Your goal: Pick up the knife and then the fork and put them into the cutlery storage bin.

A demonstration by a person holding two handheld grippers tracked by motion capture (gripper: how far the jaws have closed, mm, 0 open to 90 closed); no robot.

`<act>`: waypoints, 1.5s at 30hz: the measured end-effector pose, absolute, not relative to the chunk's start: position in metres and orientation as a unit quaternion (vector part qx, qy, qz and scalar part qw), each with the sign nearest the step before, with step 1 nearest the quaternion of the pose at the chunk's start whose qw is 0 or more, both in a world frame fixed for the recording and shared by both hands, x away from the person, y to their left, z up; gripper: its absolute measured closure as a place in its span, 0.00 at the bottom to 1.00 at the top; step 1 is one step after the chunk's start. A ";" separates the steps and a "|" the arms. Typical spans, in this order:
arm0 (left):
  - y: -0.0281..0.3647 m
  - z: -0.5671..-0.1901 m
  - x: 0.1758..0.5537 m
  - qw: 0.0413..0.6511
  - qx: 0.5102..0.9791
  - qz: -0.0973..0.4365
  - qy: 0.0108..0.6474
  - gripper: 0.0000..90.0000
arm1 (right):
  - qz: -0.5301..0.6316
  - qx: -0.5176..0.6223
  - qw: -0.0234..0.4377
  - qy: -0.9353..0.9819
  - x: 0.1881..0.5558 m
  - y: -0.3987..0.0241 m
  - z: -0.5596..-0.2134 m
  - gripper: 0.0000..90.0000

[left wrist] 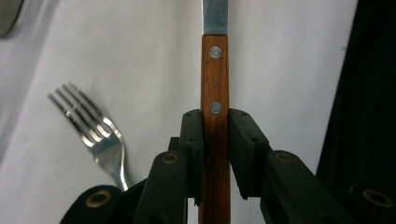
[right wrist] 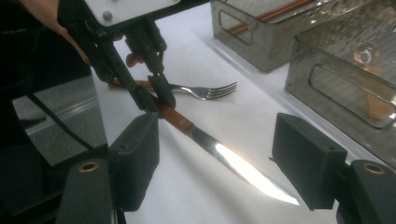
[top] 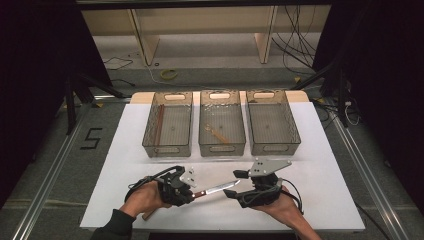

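White tabletop (top: pixel 320 180): knife (top: pixel 216 189) level, tip twd right gripper (top: pixel 235 184)

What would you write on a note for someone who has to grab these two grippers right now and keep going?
Left gripper: shut on the knife by its wooden handle, holding it above the table with the blade pointing at the right gripper.
Right gripper: open, jaws on either side of the blade, not pressing on it.
Fork: lying on the table beside the left gripper.
Three bins at the back: the left one holds a long brown stick, the middle one a pale spoon-like piece, the right one looks empty.
Done: knife picked up.
Left: probably hand over or bin the knife, then the fork.
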State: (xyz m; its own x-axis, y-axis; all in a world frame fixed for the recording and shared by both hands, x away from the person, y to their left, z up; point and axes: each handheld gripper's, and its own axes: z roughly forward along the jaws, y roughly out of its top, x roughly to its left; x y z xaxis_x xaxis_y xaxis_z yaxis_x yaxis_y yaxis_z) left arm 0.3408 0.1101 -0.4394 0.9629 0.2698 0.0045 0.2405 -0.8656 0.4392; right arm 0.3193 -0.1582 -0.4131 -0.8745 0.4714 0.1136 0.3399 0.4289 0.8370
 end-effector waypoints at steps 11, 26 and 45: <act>0.087 -0.437 0.338 0.211 0.973 0.031 0.085 0.84 | 0.421 0.192 0.061 0.885 0.316 -0.133 -0.422 0.37; 0.069 -0.434 0.329 0.212 0.976 0.028 0.045 0.84 | 0.339 0.131 0.063 0.930 0.319 -0.117 -0.441 0.44; 0.059 -0.433 0.316 0.224 0.974 0.017 0.028 0.84 | 0.292 0.069 0.048 0.953 0.309 -0.109 -0.447 0.73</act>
State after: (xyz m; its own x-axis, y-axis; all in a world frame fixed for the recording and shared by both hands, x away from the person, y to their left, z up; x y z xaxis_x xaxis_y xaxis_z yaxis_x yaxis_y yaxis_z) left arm 0.3160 0.0586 -0.4333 0.9979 0.0621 0.0207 0.0468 -0.8977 0.4381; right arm 0.3090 -0.1089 -0.4470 -0.9861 0.1585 -0.0505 0.1030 0.8198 0.5633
